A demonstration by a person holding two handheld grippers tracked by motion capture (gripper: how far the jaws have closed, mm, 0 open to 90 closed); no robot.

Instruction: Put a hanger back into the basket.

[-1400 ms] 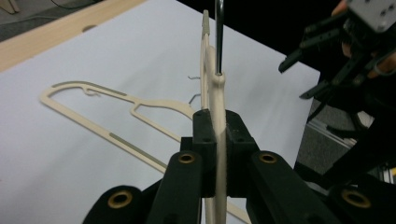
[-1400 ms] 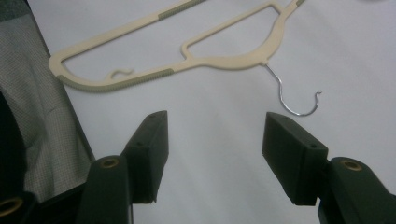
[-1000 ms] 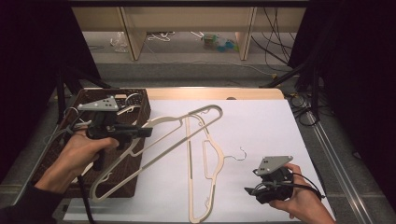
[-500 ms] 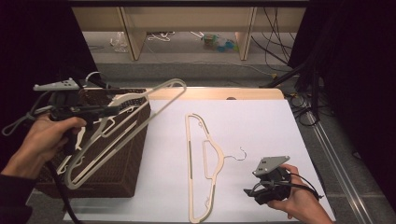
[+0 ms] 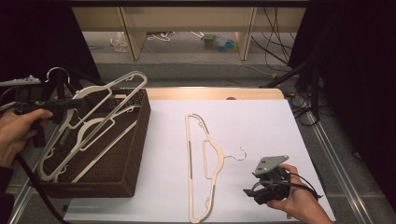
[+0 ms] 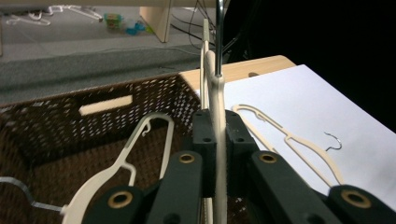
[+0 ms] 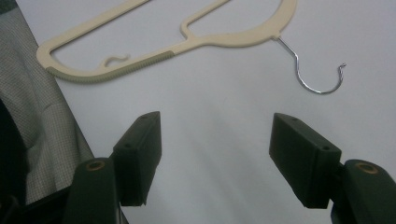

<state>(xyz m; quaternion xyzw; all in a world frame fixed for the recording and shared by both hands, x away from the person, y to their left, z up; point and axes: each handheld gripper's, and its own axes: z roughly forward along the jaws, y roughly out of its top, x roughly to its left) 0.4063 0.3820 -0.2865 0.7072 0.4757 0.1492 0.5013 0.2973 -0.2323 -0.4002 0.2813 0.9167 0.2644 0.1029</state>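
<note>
My left gripper [image 5: 78,105] is shut on the neck of a cream plastic hanger [image 5: 140,77], holding it tilted above the brown wicker basket [image 5: 135,149]. In the left gripper view the jaws [image 6: 217,126] clamp the hanger's neck [image 6: 215,93] edge-on, its metal hook rising above. Another cream hanger [image 6: 126,158] lies inside the basket [image 6: 70,116]. A third cream hanger [image 5: 205,163] lies flat on the white table sheet [image 5: 261,126]. My right gripper [image 5: 250,192] rests open near the front right of the table. Its jaws [image 7: 215,149] hold nothing, just short of that hanger [image 7: 187,42] and its hook [image 7: 322,74].
The basket stands at the table's left edge. A wooden strip [image 5: 210,93] borders the sheet at the back. Cables [image 5: 289,60] and small items [image 5: 219,42] lie on the floor beyond, by wooden furniture legs [image 5: 133,32]. A metal rail [image 5: 336,158] runs along the table's right.
My left gripper has carried its hanger leftward, from over the table's white sheet to above the basket. The right gripper and the hanger on the table have stayed put.
</note>
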